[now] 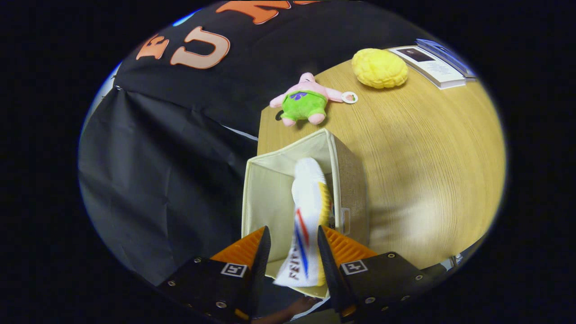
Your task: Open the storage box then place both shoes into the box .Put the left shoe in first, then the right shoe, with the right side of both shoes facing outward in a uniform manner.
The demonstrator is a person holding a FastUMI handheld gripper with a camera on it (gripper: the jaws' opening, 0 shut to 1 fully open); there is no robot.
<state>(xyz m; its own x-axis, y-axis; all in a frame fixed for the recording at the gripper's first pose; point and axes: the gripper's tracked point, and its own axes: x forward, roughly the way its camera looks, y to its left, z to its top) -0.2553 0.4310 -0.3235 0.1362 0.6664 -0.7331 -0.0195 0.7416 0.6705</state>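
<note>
My gripper (293, 231) is shut on a white shoe (308, 202) with red and blue stripes and a yellow sole. The heel sits between the orange-backed fingers (335, 252), and the sole faces the right finger. The shoe points toe-first down into the open beige storage box (270, 189), its toe close to the far wall. The box stands at the left end of the wooden table (427, 171), directly beyond the fingers. I see nothing else inside the box; part of its floor is hidden by the shoe.
Beyond the box lie a pink and green plush toy (305, 100), a yellow plush (379, 67) and a booklet (432, 66). The table's edge drops off just left of the box. A hand (292, 308) shows below the fingers.
</note>
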